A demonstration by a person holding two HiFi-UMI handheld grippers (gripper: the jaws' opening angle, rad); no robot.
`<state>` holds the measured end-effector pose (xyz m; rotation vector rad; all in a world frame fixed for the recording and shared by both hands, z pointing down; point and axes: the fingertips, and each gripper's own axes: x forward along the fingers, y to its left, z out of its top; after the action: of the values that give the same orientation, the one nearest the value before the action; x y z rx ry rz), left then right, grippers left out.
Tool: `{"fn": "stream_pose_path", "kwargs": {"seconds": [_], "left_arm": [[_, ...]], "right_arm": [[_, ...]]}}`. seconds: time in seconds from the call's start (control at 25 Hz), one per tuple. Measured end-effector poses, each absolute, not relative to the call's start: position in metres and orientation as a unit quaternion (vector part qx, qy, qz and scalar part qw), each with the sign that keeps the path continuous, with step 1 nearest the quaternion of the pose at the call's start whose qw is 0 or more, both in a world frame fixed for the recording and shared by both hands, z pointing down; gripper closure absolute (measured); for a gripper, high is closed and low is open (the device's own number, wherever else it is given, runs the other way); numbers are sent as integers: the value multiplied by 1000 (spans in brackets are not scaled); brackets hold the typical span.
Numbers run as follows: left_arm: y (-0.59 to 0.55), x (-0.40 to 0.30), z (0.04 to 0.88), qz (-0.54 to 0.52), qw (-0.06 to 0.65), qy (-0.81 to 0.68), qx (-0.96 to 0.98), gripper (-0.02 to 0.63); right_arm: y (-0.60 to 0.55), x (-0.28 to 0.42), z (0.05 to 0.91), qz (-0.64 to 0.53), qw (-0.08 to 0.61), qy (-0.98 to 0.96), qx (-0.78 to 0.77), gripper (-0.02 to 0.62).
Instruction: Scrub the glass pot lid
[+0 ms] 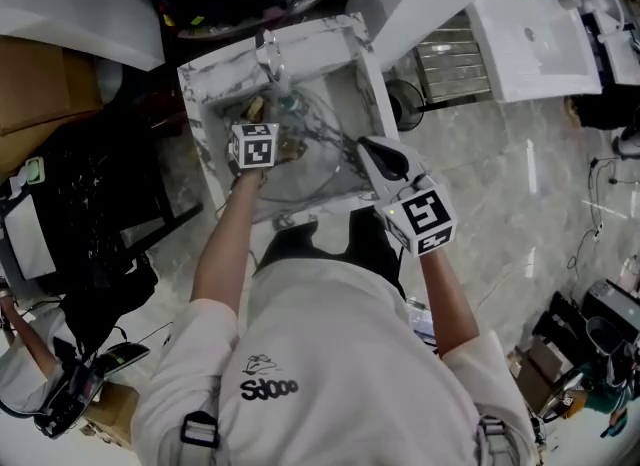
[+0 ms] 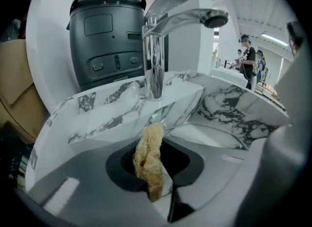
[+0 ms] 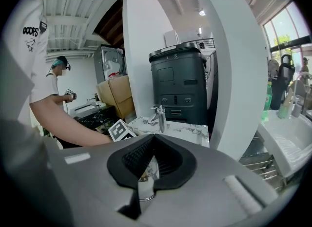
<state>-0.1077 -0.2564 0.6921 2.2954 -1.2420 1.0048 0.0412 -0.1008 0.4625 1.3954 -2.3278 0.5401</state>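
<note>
The glass pot lid stands tilted inside the marble sink. Its metal rim shows as an arc in the left gripper view. My right gripper is shut on the lid's edge, and the rim shows between the jaws in the right gripper view. My left gripper is shut on a tan loofah scrubber, held over the basin just below the chrome faucet and left of the lid. Whether the loofah touches the glass is hidden.
A dark grey appliance stands behind the sink. A white column rises to the right, with a second white sink beyond it. Cardboard boxes and dark gear crowd the left. Other people stand far off.
</note>
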Motion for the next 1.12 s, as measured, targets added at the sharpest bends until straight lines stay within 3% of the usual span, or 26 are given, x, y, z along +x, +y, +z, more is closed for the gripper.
{"fn": "stream_pose_path", "kwargs": {"seconds": [0.44,1.12], "left_arm": [[-268,-98,720,369,148,-468,789,541],[-263,-42,726,337,187,-433,815,545]], "right_arm": [[-109,47,488,225,192,-822,487,592],[-94,54,505,249,192,-795,519,592]]}}
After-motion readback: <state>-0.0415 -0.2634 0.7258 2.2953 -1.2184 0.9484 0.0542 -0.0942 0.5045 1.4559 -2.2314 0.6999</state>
